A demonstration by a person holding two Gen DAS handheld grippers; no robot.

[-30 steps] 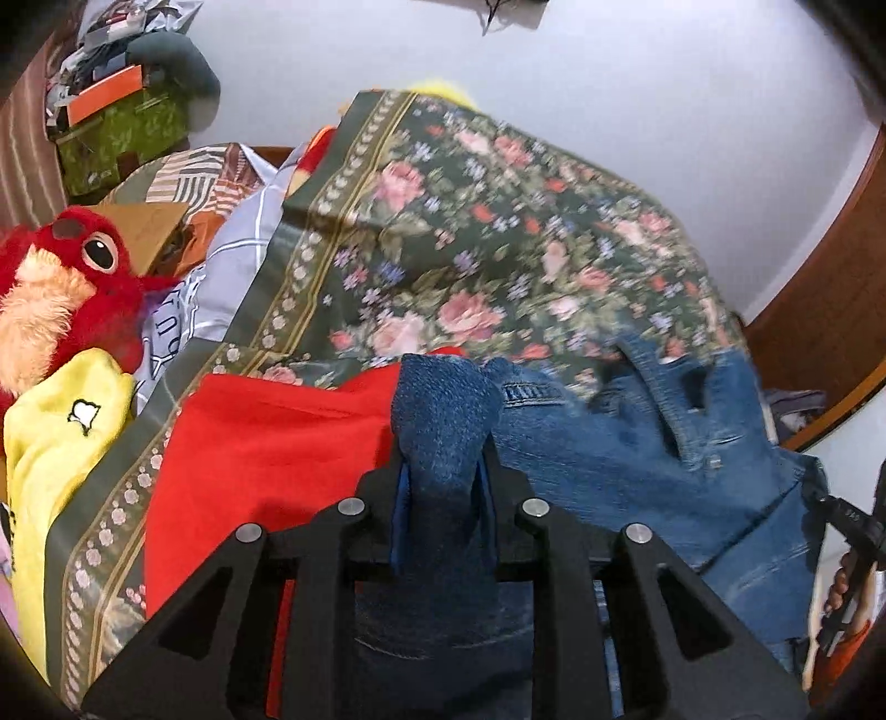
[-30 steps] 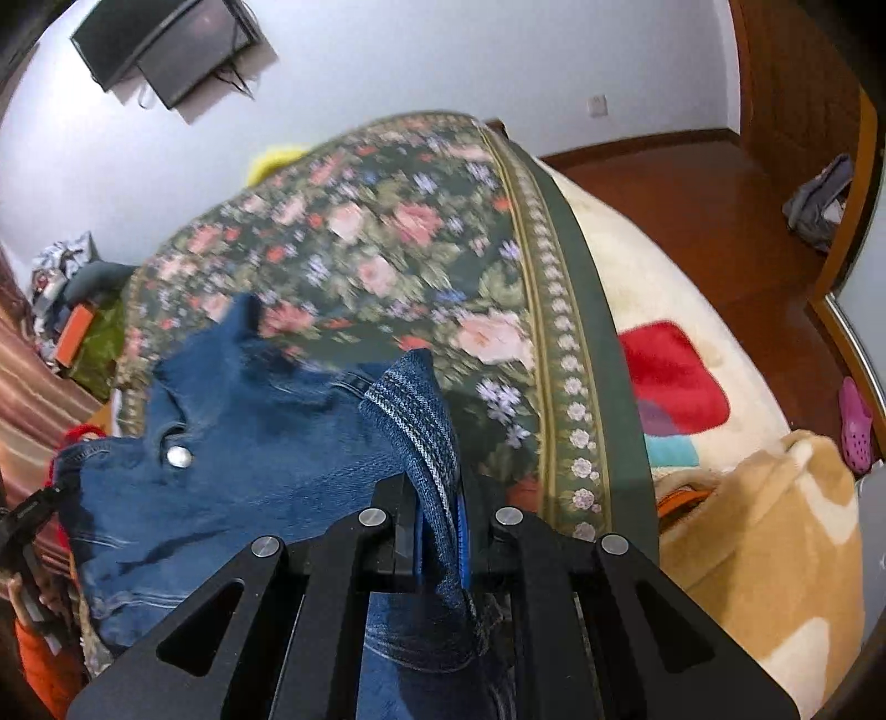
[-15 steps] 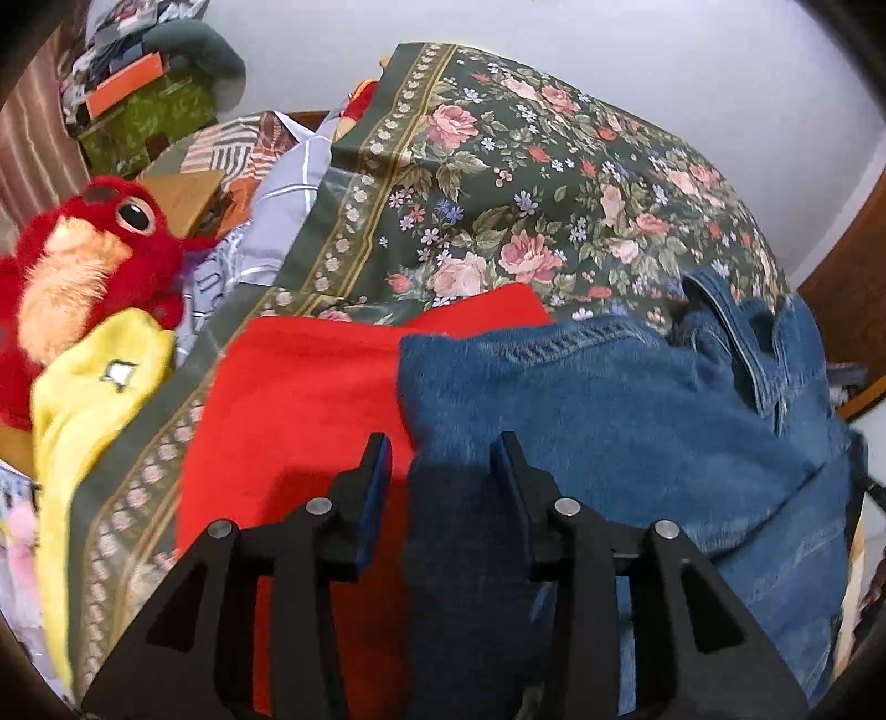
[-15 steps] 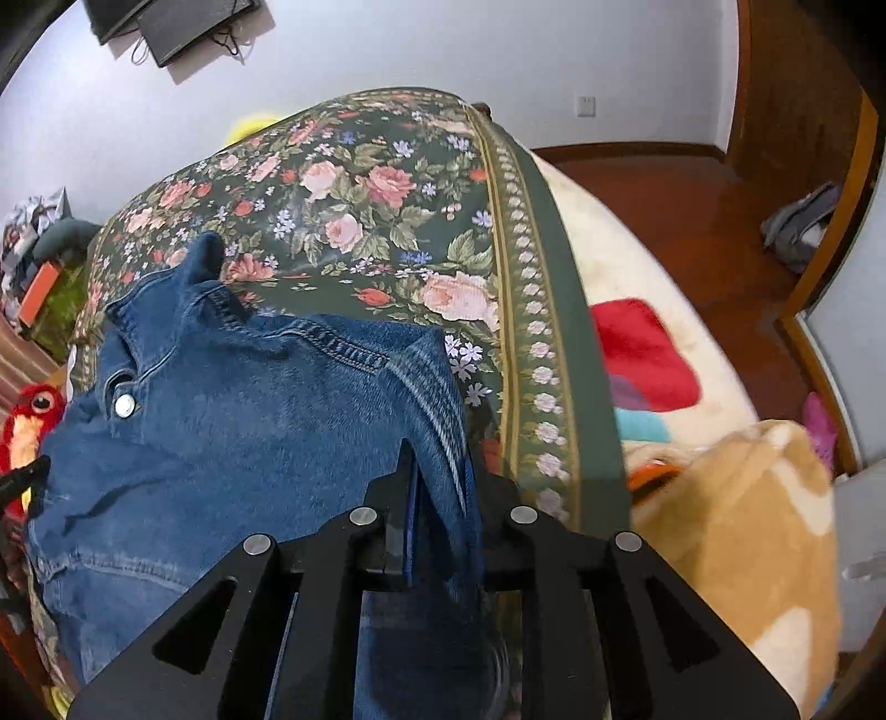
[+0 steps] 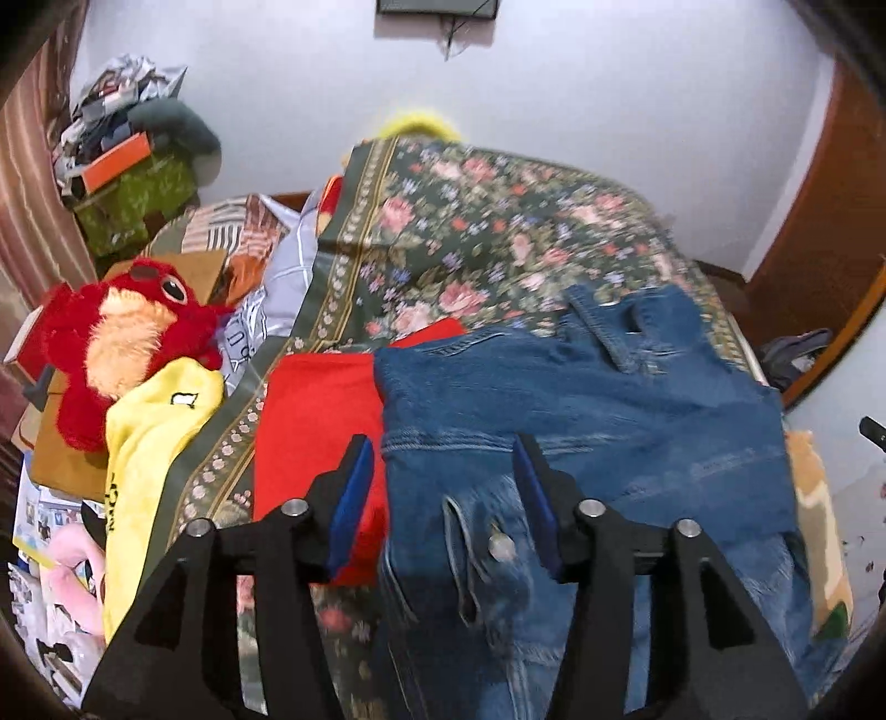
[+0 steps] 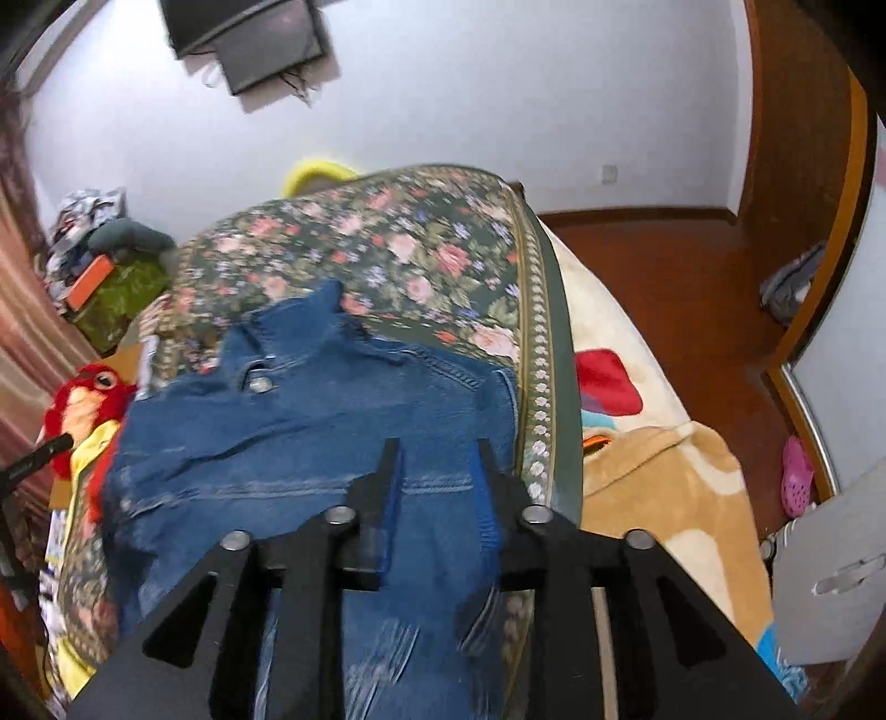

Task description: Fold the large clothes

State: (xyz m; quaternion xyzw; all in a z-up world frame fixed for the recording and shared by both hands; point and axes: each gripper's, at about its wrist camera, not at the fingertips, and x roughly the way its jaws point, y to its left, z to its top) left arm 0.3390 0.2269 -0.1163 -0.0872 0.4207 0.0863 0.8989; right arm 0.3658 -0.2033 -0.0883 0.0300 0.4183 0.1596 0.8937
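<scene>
Scene: two views looking forward and down along hand-held tongs at a bed (image 5: 498, 232) covered by a dark green floral bedspread, with a white wall behind it.
Task garment: blue denim jeans (image 5: 581, 399) lie folded on the near end of the bed, filling the lower middle of both views; the waistband with a metal button (image 6: 257, 383) points toward 11 o'clock in the right wrist view.
Left tongs (image 5: 440, 459): at 6 o'clock in the left wrist view, jaws apart and opening. Nothing is gripped; the blue pads are clear of the denim, which lies below them.
Right tongs (image 6: 434, 459): at 6 o'clock in the right wrist view, jaws opening, with a narrower gap than the left pair. The denim lies beneath; the pads are not pressing it.
Red cloth (image 5: 315, 421): lies flat on the bed touching the jeans' left edge, at 8 o'clock from them.
Yellow cloth (image 5: 149, 443): at 9 o'clock, just beside the bed's patterned border.
Red plush toy (image 5: 116, 343): at 9 to 10 o'clock, above the yellow cloth.
Beige blanket (image 6: 653, 482): at 3 o'clock in the right wrist view, beside the bedspread's edge.
Wall screen (image 6: 249, 39): dark, mounted at 11 o'clock.
Floor (image 6: 681, 277): reddish wood, at 2 o'clock.
</scene>
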